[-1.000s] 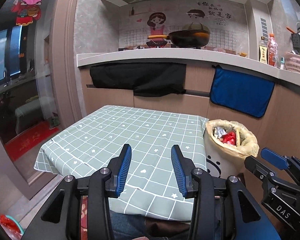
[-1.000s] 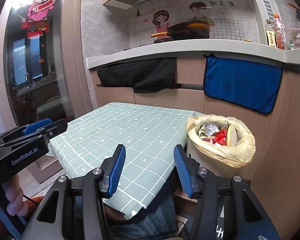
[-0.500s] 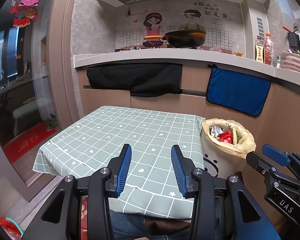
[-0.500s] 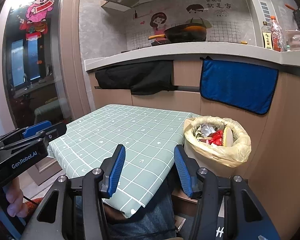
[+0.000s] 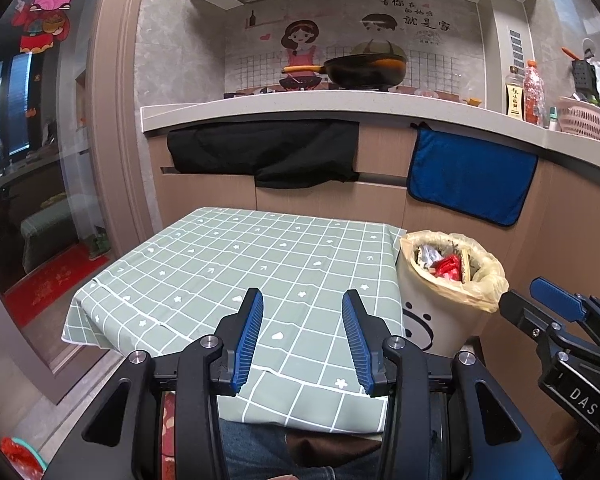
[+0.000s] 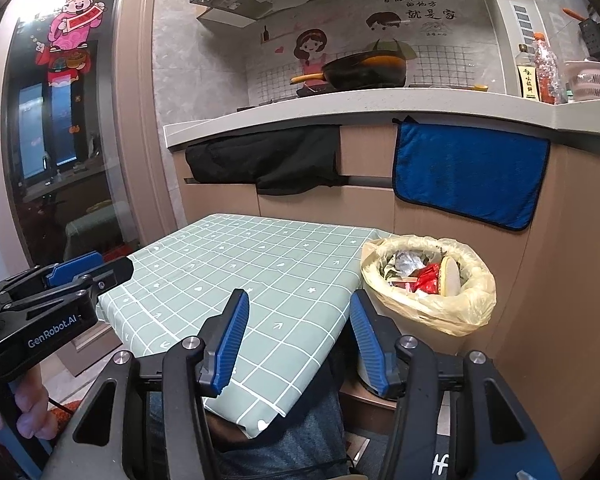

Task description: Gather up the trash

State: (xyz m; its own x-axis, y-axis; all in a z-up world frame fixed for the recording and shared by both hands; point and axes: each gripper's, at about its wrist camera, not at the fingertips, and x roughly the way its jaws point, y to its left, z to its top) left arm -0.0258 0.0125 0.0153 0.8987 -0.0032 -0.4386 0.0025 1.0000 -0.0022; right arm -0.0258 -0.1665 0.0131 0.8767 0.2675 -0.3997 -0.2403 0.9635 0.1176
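Note:
A white trash bin [image 5: 440,320] lined with a yellowish bag [image 6: 472,304] stands on the floor at the table's right edge. It holds a red wrapper [image 6: 430,278], foil and other scraps. The table [image 5: 240,272] wears a green checked cloth with nothing lying on it. My left gripper [image 5: 302,300] hovers open over the table's near edge, nothing between its blue pads. My right gripper [image 6: 299,300] hangs near the table's right corner, left of the bin; its jaws are opening with nothing between them. Each gripper also shows in the other's view: right gripper [image 5: 556,312], left gripper [image 6: 60,280].
Behind the table runs a kitchen counter [image 5: 340,110] carrying a wok [image 5: 364,70], bottles [image 5: 534,92] and a pink basket [image 5: 588,120]. A black cloth [image 5: 264,152] and a blue towel [image 5: 468,176] hang on its front. A glass door [image 5: 28,160] is at left. A person's legs are under the table.
The right gripper's jaws stand a little wider than before. Both hands and everything else have stayed in place.

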